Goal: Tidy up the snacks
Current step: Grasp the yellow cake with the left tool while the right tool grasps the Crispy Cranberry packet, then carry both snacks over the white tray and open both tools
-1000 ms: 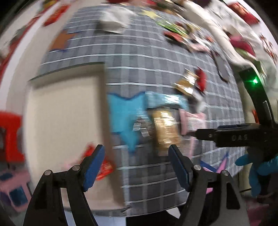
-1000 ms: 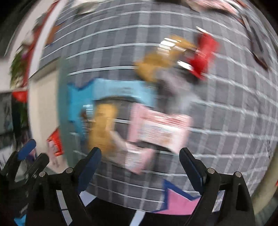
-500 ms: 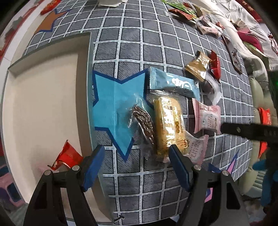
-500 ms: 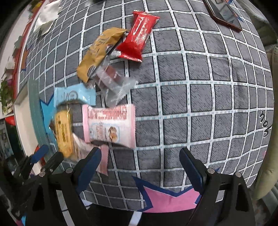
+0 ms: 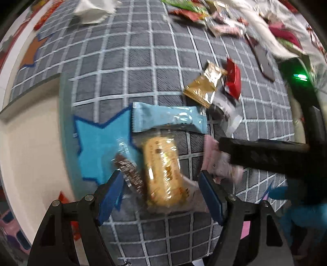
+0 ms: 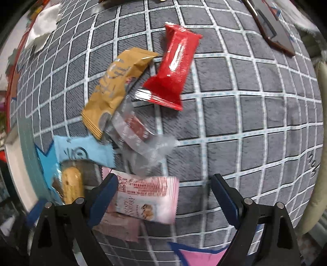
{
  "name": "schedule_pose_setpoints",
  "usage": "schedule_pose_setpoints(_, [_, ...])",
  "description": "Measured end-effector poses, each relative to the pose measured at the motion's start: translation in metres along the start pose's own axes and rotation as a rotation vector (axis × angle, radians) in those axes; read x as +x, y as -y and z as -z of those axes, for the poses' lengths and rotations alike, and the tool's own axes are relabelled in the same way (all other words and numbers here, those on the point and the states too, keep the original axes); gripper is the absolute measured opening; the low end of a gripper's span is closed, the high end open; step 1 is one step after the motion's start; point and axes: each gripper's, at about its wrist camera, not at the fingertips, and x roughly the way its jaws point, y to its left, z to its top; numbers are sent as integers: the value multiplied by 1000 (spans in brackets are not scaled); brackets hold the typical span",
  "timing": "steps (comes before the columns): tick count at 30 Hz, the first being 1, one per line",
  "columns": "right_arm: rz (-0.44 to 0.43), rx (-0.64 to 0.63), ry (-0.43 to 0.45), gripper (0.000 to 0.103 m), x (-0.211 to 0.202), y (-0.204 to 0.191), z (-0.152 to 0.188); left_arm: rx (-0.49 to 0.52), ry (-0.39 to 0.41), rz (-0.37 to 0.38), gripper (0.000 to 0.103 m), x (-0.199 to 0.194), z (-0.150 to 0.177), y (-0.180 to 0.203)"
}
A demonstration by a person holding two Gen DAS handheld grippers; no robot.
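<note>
Snacks lie on a grey checked cloth [image 5: 143,67]. My left gripper [image 5: 161,194] is open, low over a golden biscuit pack [image 5: 163,176] with a brown chocolate bar [image 5: 128,174] beside it. A light blue packet [image 5: 169,120] lies just beyond. My right gripper [image 6: 163,196] is open, its jaws around a pink packet [image 6: 147,198]. Ahead of it lie a clear wrapper [image 6: 141,131], a tan packet [image 6: 118,86] and a red packet [image 6: 173,69]. The right gripper's black arm [image 5: 265,155] shows in the left wrist view over the pink packets [image 5: 216,163].
A blue star patch [image 5: 98,147] marks the cloth beside its left edge, with cream floor [image 5: 30,153] beyond. More snacks [image 5: 194,12] and a dark phone [image 6: 269,30] lie at the far side. A pink star patch [image 6: 200,255] lies near the front edge.
Both grippers have moved down and closer to the snacks. The left one now hangs over the golden pack; the right one has come up to the pink packet.
</note>
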Motion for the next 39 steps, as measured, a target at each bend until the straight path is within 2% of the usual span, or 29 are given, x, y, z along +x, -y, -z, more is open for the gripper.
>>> schedule_pose_setpoints(3, [26,-20,1,92,6,18,19,16,-16,-22,79,12,-4,9])
schedule_pose_setpoints(8, [17,51,-31,92,7,72,35,70,-31,-80,78,24,-13,35])
schedule_pose_setpoints(10, [-2,50,-36,92,5,86,42,89,-48,-71,56,30,-15,43])
schedule_pose_setpoints(11, [-1,40,-32,92,3,90,45,85,-89,-60,38,38,-15,47])
schedule_pose_setpoints(15, [-18,-46,-6,92,-4,96,72,66,-73,-15,38,39,-11,48])
schedule_pose_setpoints(19, [-13,-186,15,92,-2,53,95,30,-20,14,38,14,0,26])
schedule_pose_setpoints(22, [-15,-277,21,92,1,21,102,17,31,7,38,-11,4,15])
schedule_pose_setpoints(26, [-7,-325,13,92,10,-8,105,-10,63,2,38,-32,6,2])
schedule_pose_setpoints(28, [-6,-311,1,79,12,-22,112,-20,78,-6,38,-43,12,-10])
schedule_pose_setpoints(31, [28,-303,-2,60,19,-35,102,-48,91,-14,38,-56,27,-29])
schedule_pose_setpoints(32, [54,-315,3,47,22,-37,106,-62,93,-22,38,-44,21,-19])
schedule_pose_setpoints(33, [79,-327,11,43,20,-38,105,-71,95,-28,38,-40,22,-18])
schedule_pose_setpoints(37, [33,-283,-2,42,8,-11,104,-119,107,-56,38,-45,31,-35])
schedule_pose_setpoints(39, [-28,-241,-5,41,-1,8,104,-146,120,-66,38,-49,36,-46])
